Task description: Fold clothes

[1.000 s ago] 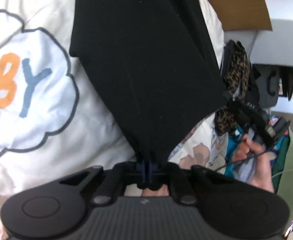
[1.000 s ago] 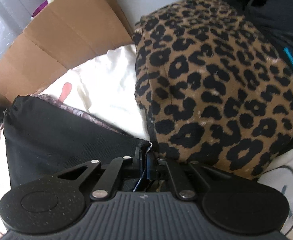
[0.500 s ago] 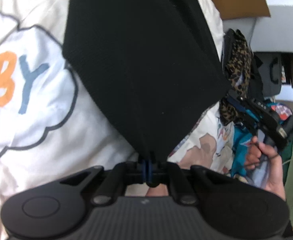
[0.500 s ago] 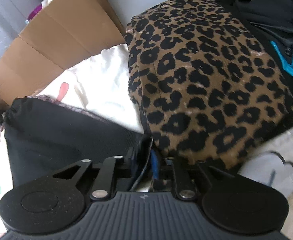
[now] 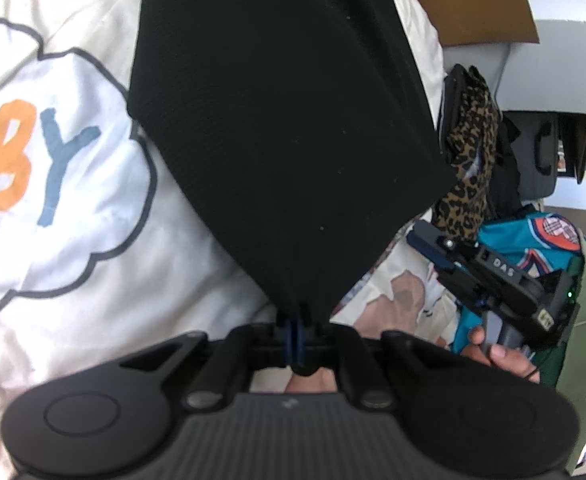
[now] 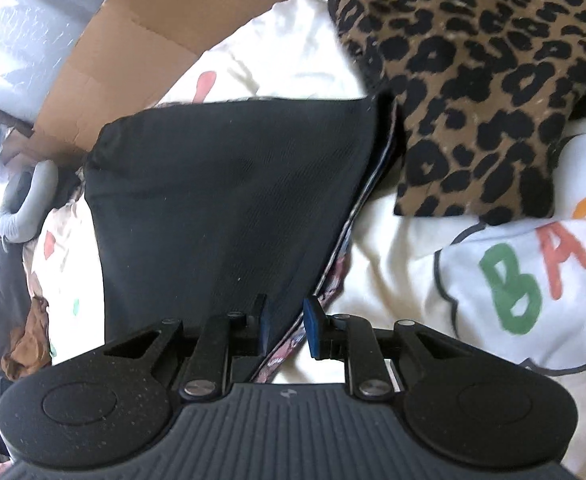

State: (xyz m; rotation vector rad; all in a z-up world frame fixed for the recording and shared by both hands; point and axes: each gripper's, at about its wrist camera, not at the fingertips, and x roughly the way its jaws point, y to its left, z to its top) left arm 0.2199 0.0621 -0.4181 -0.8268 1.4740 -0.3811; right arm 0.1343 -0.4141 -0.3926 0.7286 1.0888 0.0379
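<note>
Blanket: cream blanket (image 5: 93, 288) with a cloud print and coloured letters, spread under everything.
Left gripper: left gripper (image 5: 295, 334) clenched tight on a corner of the black cloth (image 5: 285, 120), which fans out from its fingers over the blanket.
Right gripper: right gripper (image 6: 287, 326) released, fingers parted; the black cloth's edge runs between them and the blue pads don't press on it.
Leopard cloth: leopard-print cloth (image 6: 473, 80) folded just to the right of the black cloth, touching its far corner.
Cardboard: cardboard (image 6: 133, 60) behind, at upper left.
</note>
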